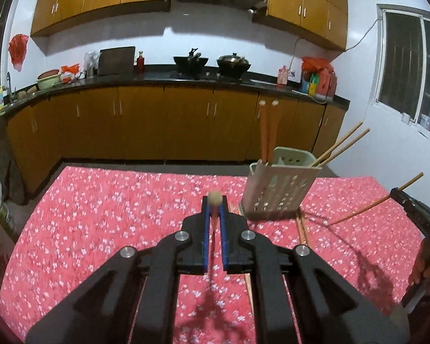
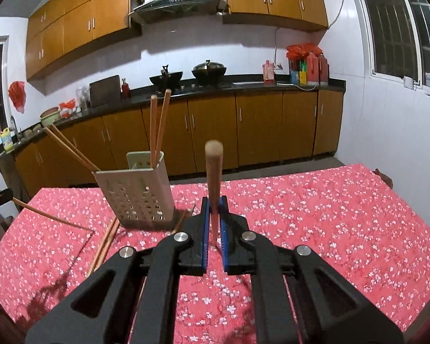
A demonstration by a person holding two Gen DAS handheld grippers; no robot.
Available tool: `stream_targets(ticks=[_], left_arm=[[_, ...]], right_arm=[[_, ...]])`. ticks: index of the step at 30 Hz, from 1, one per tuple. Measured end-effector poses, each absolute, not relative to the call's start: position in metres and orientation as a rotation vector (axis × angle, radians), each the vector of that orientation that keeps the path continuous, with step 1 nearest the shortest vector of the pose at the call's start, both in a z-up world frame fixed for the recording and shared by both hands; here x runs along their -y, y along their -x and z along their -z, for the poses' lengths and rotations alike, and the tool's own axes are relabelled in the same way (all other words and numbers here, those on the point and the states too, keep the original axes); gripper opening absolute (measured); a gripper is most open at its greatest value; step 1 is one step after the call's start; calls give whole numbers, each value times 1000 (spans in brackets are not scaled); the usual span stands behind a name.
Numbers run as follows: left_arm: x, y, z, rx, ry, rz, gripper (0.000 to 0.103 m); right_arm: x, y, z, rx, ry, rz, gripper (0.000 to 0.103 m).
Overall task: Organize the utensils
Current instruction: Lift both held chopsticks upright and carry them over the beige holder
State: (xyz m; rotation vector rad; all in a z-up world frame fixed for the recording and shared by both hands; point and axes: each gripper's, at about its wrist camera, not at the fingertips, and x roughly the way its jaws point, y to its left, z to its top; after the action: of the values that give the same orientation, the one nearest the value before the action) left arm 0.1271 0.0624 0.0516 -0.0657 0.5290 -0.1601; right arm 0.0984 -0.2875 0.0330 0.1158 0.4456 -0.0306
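Observation:
A pale perforated utensil holder [image 1: 278,186] [image 2: 136,192] stands on the red floral table and holds several chopsticks [image 1: 268,132] [image 2: 157,123]. My left gripper [image 1: 215,203] is shut on a chopstick [image 1: 215,199] that points at the camera, left of the holder. My right gripper [image 2: 214,203] is shut on another chopstick [image 2: 214,169], right of the holder; that chopstick [image 1: 378,200] also shows at the right of the left wrist view. Loose chopsticks [image 1: 302,229] [image 2: 106,240] lie on the cloth beside the holder's base.
The table with its red floral cloth [image 1: 100,215] [image 2: 329,215] ends at a far edge before the floor. Brown kitchen cabinets and a dark counter [image 1: 157,78] with woks and bottles run along the far wall. A window [image 2: 401,28] is at the right.

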Motion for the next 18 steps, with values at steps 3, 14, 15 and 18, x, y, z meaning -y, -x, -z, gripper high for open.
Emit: stream_targets(ticks=[3,14,15,18], left_arm=[[-57,-128,-57,-523,63,179,8],[-29,-120,-117,-419,26,320,7],[-24,-121,-125,-396,26,332,7],[-12,-124,-142,-335,26,342,7]], right_arm=[[288,-97,-41,-429,-117,23,7],[285,-87,-118,-261,-234,-144,7],[283,-86,-125,-236,-242,-156,7],[276,-89,-143,-163,-253,-173,7]])
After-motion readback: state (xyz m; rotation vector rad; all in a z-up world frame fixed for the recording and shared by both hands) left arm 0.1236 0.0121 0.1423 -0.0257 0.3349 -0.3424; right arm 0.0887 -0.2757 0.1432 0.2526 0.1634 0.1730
